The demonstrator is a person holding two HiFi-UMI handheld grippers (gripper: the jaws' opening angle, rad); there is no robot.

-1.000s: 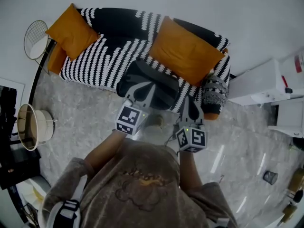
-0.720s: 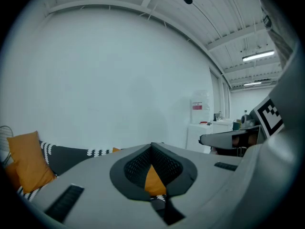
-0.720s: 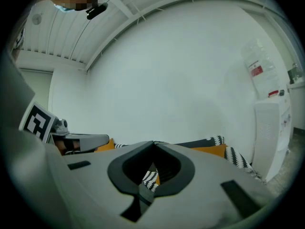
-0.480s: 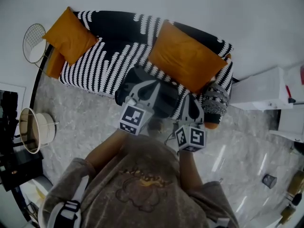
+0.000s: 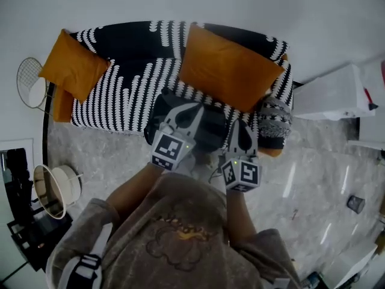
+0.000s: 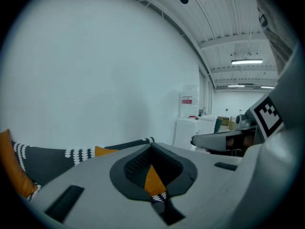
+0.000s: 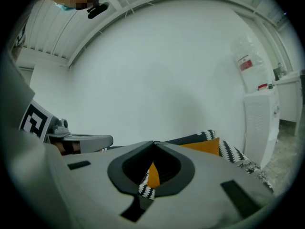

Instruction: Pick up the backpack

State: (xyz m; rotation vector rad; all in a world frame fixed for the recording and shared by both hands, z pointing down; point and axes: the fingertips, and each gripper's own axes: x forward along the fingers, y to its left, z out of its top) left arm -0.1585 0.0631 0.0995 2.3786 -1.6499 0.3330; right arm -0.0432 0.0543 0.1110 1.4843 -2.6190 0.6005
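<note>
So here's where we're at: we're standing in front of the sofa with both grippers held out ahead of us, and nothing's been grabbed yet. The left gripper has its 2 jaws pressed together with nothing between them. Same story for the right gripper: closed up and empty. Our guess is they're closed just for the approach, so at least 1 has to spread before it can take hold of anything.

The backpack is the dark lump on the front edge of the sofa seat. It's right under and just past the left gripper's tips, and just to the left of the right gripper's tips. It sits lower than where the grippers aim. Both gripper views look out over it at the wall, with only a sliver of the big orange cushion and striped sofa cover showing through the notch behind the jaws. That cushion is beyond the backpack, leaning on the sofa back.

From above the grippers cover most of the bag, so we honestly can't tell where its top handle or straps are. We reckon the next bit means tipping down toward it first.
</note>
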